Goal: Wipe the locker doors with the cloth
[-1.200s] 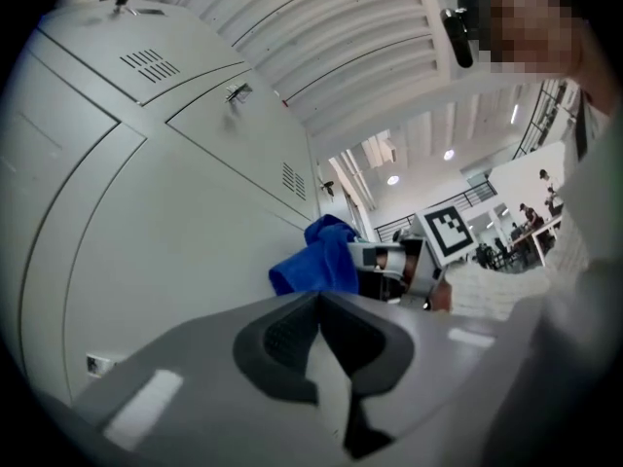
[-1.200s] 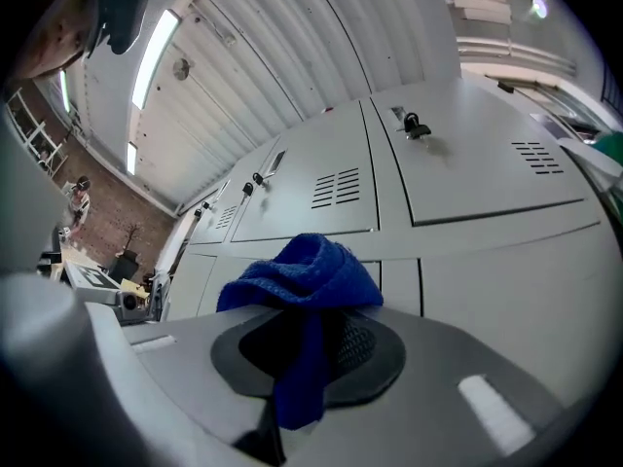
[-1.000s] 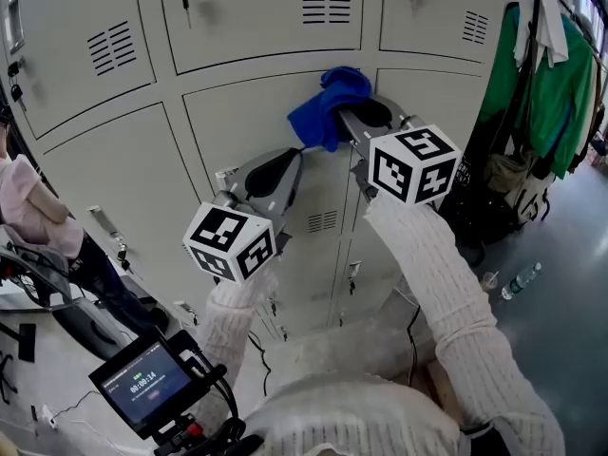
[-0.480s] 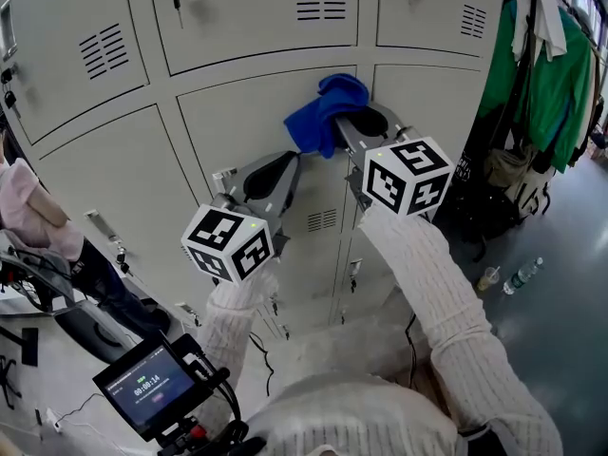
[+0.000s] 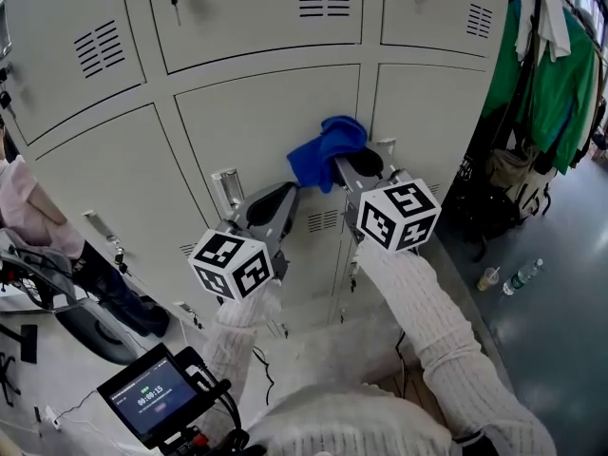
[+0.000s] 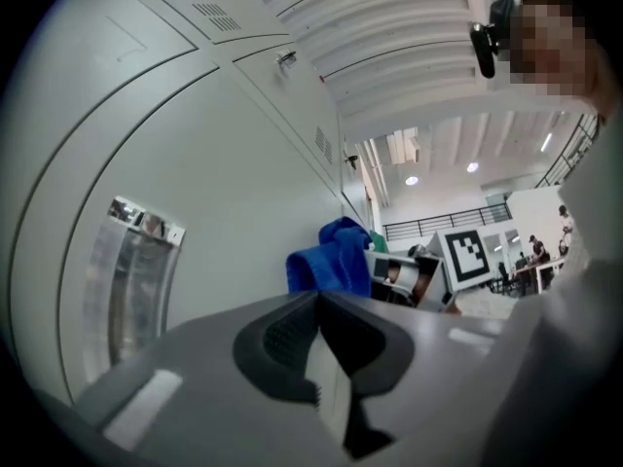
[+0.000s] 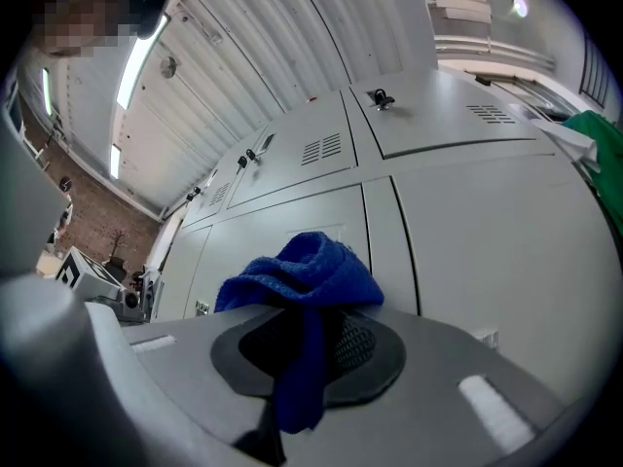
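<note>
The left tool (image 6: pixel 318 305) is hovering with its jaws pressed together on nothing, just off the middle locker door (image 5: pixel 252 126) near its metal latch (image 5: pixel 226 190). It is probably being kept clear of the wiping path, since it has no job here. To its right, the blue cloth (image 5: pixel 326 152) is bunching against that same door, close to the seam with the neighbouring door, because the right tool (image 7: pixel 304 334) is pinching one fold and pushing the loose wad at the panel, seemingly so fabric rather than plastic is meeting the metal.
</note>
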Demonstrator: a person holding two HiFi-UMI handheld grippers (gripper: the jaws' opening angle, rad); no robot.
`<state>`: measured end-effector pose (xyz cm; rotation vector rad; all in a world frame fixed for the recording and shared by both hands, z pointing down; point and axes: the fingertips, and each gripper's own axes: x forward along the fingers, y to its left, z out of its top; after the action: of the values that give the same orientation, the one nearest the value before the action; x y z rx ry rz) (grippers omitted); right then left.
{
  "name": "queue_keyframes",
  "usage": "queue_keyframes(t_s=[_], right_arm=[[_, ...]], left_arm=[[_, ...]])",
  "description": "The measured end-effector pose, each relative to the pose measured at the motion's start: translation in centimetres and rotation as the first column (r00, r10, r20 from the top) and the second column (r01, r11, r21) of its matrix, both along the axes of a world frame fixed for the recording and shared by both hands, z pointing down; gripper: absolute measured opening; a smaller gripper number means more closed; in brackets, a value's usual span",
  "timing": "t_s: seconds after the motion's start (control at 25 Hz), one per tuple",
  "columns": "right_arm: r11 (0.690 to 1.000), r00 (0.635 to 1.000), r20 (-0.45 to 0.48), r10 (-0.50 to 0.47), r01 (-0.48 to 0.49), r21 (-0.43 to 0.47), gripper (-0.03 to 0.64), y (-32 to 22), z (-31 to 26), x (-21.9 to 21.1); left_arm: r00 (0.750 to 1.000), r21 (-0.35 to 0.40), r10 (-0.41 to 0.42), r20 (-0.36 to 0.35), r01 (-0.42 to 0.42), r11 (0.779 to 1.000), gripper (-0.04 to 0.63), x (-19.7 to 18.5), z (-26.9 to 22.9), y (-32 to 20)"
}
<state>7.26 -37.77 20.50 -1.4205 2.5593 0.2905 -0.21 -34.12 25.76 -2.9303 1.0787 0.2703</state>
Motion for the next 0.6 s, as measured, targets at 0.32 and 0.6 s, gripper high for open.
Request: queue_keyframes(t_s=[0.32,0.6], right_arm=[[0.996,1.0,-0.007,0.015,-0.016,-0.09,0.052,-0.3,5.5,-0.1],[0.983,1.0,-0.023,0.009,-0.013,-0.186,0.052,-0.5,10.3,-0.5]], left_arm=[[1.0,-0.099,-0.017,-0.003,0.017,0.995,0.006,-0.6,3.8,0.0],[0.999,-0.183,-0.036,0.01,0.037,0.982,0.006,-1.1,7.7,0.0]])
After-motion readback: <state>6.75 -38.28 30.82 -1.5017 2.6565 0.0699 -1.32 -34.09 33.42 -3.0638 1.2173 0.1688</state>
